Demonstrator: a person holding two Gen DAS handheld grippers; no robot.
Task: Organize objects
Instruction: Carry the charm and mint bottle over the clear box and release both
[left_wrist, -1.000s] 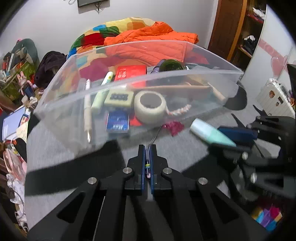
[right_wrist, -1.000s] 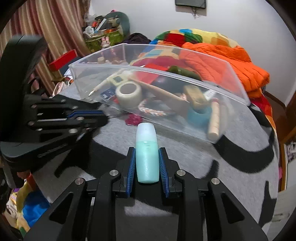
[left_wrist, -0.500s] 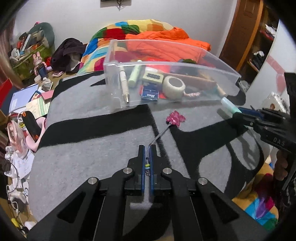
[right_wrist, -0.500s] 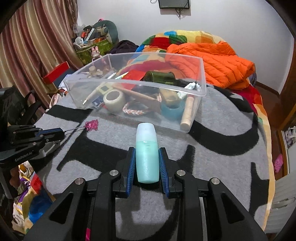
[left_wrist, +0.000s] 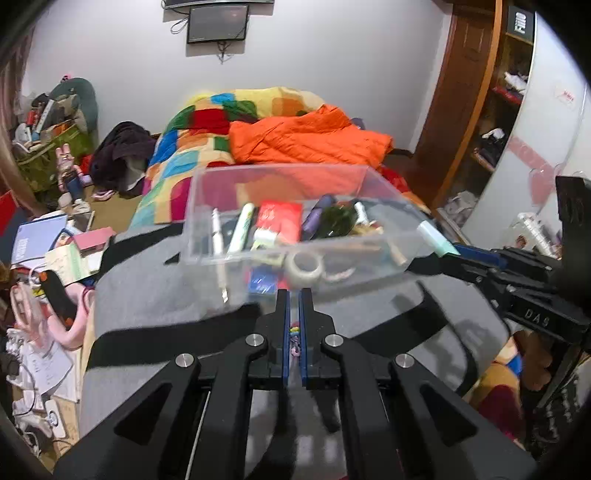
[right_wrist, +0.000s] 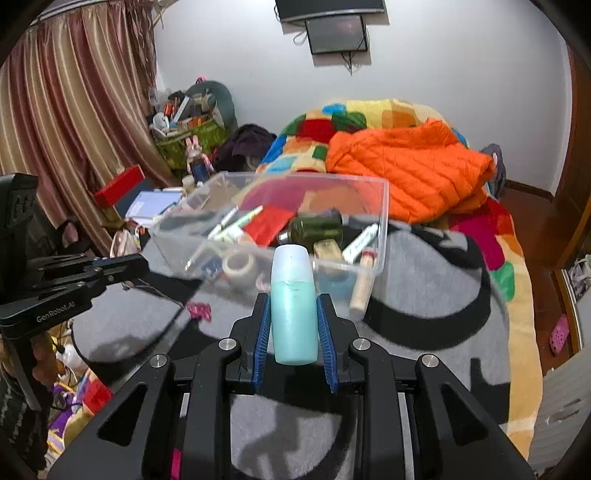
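A clear plastic bin (left_wrist: 207, 221) (right_wrist: 384, 221) stands on a grey and black blanket (right_wrist: 424, 280). It holds a tape roll (left_wrist: 304, 264), pens, a red booklet (left_wrist: 279, 218), a green bottle (right_wrist: 314, 227) and more. My left gripper (left_wrist: 294, 295) (right_wrist: 136, 264) is shut on a thin beaded wire (left_wrist: 294, 328), in front of the bin. A pink charm (right_wrist: 199, 309) hangs at the wire's far end, low over the blanket. My right gripper (right_wrist: 294, 299) (left_wrist: 458, 253) is shut on a teal bottle (right_wrist: 294, 314) (left_wrist: 434, 238), near the bin's right front corner.
Behind the bin lies a bed with a patchwork quilt (left_wrist: 207, 125) and an orange jacket (right_wrist: 406, 166). Papers, bags and toys crowd the floor at the left (left_wrist: 48, 243). A curtain (right_wrist: 55, 129) hangs at the left, and a wooden wardrobe (left_wrist: 465, 110) stands at the right.
Both grippers have risen and drawn back from the bin, so it looks smaller and lower. The pink charm has moved along the blanket with the left gripper. Both grips are unchanged.
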